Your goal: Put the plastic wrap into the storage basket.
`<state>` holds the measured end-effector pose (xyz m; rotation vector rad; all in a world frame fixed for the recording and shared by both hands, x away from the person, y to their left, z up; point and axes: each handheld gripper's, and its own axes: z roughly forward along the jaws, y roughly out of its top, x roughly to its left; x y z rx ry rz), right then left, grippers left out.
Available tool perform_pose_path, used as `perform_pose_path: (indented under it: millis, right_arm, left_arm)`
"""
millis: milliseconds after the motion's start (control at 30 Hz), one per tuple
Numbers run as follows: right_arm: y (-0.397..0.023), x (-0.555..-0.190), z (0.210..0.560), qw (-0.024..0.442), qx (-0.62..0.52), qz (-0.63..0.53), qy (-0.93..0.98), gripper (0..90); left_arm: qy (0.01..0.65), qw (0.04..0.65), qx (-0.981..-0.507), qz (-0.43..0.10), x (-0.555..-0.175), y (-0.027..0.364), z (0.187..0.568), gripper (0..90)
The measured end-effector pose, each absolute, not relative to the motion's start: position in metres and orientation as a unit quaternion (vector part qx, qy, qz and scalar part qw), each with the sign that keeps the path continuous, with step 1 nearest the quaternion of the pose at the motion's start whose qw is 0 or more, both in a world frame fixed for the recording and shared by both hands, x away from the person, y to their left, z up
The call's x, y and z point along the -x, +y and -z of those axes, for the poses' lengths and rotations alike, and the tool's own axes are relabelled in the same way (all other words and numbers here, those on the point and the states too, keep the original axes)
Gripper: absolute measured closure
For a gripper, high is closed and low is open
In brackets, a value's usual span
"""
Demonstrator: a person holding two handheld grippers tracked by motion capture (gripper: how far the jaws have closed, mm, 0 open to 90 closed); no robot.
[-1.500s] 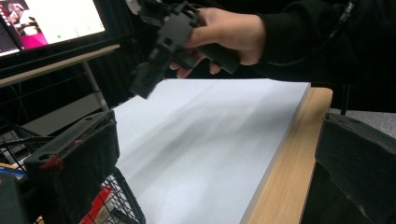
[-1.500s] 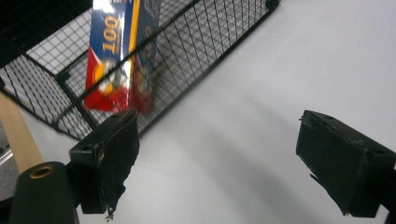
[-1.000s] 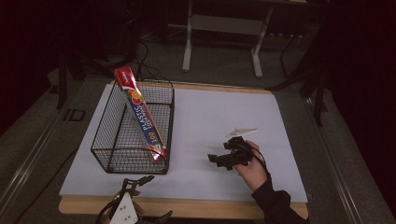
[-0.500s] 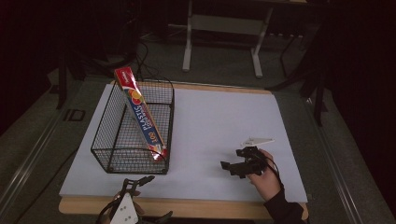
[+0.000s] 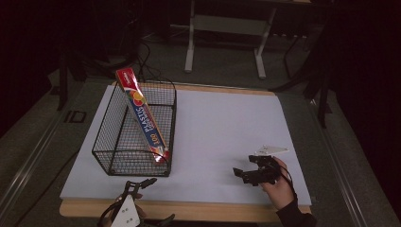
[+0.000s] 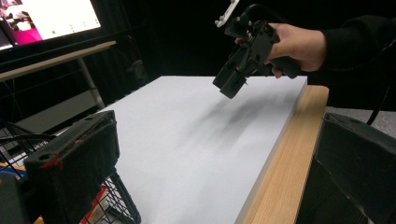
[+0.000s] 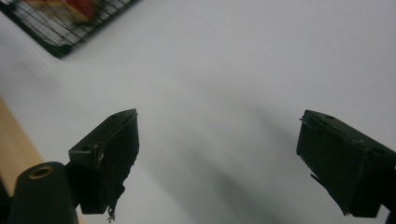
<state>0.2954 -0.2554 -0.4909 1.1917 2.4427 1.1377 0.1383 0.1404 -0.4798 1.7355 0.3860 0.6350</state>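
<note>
A black wire basket [image 5: 113, 142] stands on the left of the white table [image 5: 222, 123]. A long red plastic-wrap box [image 5: 142, 113] leans inside it, its top end poking above the rim. My right gripper [image 5: 242, 173] hovers low over the table's near right part, held by a hand [image 5: 280, 189]; its jaws stand wide open and hold nothing [image 7: 224, 154]. My left gripper [image 5: 158, 201] sits at the front edge just below the basket, also open and holding nothing [image 6: 219, 140]. The left gripper view catches the right gripper [image 6: 243, 56] above the table.
The wooden front edge [image 6: 280, 158] of the table runs between the left gripper's jaws. A basket corner [image 7: 70, 23] appears at the top left of the right gripper view. Metal stand legs [image 5: 189, 47] and cables lie on the floor behind.
The right gripper and hand have drawn back toward the near right corner of the table. The left gripper, basket and box have stayed put.
</note>
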Motion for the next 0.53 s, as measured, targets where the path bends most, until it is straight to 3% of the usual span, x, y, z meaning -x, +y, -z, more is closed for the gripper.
perform_pose_path:
  millis: [533]
  right_arm:
    - [-0.245,-0.296,0.503,0.088,-0.387,-0.367,0.841,13.2]
  left_arm:
    - [0.165,0.585,-0.745,-0.274,-0.138,0.141,0.48,0.2]
